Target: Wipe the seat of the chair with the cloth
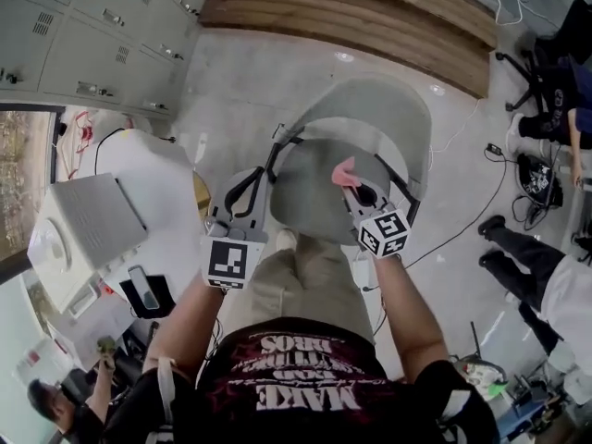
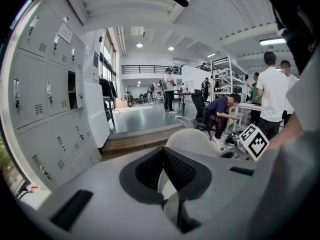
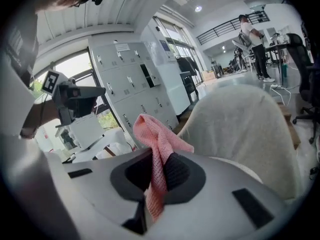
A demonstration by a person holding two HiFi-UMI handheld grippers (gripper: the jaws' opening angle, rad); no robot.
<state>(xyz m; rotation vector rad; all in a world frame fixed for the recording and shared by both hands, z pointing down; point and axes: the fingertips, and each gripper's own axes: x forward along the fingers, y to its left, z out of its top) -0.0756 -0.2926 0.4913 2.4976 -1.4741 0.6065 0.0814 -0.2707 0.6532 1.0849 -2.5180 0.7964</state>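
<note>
The chair stands right before me in the head view, its grey seat (image 1: pixel 310 197) low and its pale rounded backrest (image 1: pixel 375 109) on the far side. My right gripper (image 1: pixel 356 185) hovers over the seat's right part, shut on a pink mesh cloth (image 1: pixel 346 172). In the right gripper view the cloth (image 3: pixel 156 139) sticks up from between the pads of the right gripper (image 3: pixel 159 170), with the backrest (image 3: pixel 240 129) behind it. My left gripper (image 1: pixel 244 195) hangs over the seat's left edge, shut with nothing in it. In the left gripper view the left gripper (image 2: pixel 163 158) points past the backrest (image 2: pixel 192 139).
White lockers (image 1: pixel 102 26) line the far left and a wooden step (image 1: pixel 351 17) runs behind the chair. A white table with a boxy device (image 1: pixel 83 229) stands close on my left. People (image 1: pixel 546 276) and floor cables (image 1: pixel 462 220) are on the right.
</note>
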